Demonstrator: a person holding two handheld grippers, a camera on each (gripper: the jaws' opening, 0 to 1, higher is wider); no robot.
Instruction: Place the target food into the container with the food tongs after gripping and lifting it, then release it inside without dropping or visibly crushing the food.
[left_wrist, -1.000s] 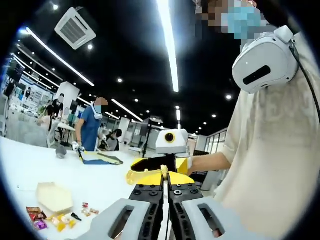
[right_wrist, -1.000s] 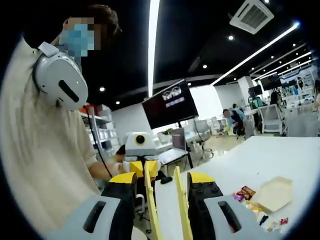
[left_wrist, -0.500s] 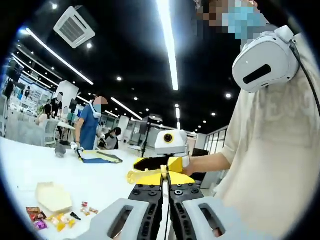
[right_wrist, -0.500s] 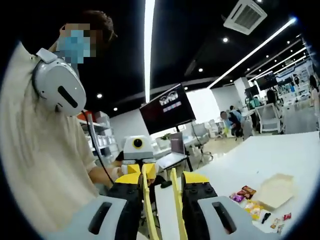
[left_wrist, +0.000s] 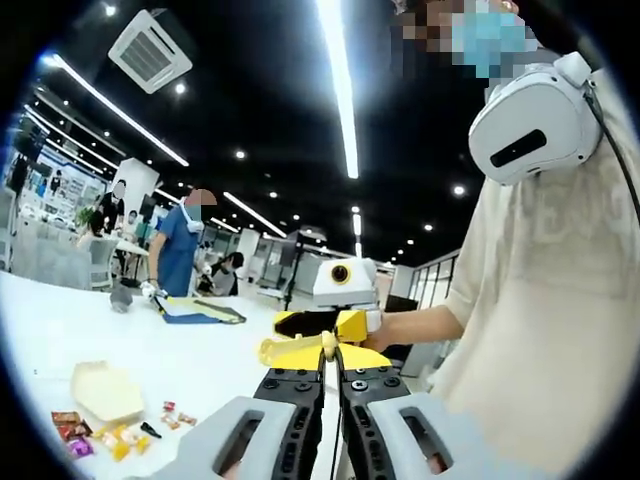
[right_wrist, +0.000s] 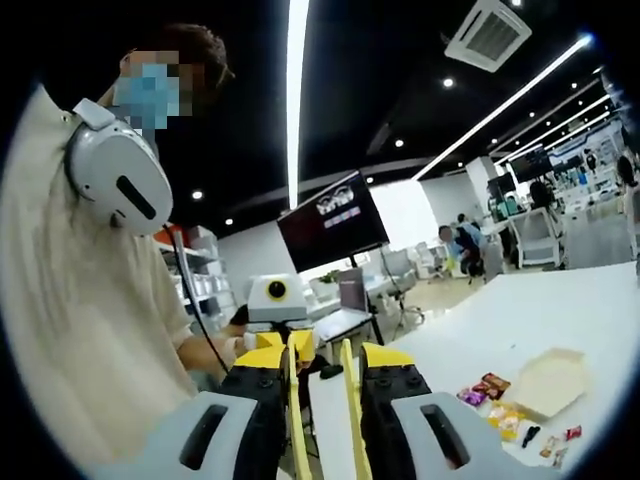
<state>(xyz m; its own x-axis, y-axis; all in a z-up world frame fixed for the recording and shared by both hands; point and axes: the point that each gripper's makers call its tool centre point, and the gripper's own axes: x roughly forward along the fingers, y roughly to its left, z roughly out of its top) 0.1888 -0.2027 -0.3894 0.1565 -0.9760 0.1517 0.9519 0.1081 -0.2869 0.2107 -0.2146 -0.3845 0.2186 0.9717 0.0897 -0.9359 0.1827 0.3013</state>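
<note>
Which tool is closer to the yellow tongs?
Right. The right tool has the yellow tongs squeezed between its jaws. The left tool is shut and faces it from across, out past the tongs' far end.

2 grippers: left gripper (left_wrist: 331, 352), right gripper (right_wrist: 320, 352). 1 pair yellow food tongs (right_wrist: 318, 395) in right gripper. 1 beige container (left_wrist: 105, 391) on 1 white table (left_wrist: 60, 325). Approx 8 small snack packets (left_wrist: 112, 432) by container, exact no. unclear. 1 wall monitor (right_wrist: 333, 217). 1 headset (left_wrist: 532, 119) on person.
</note>
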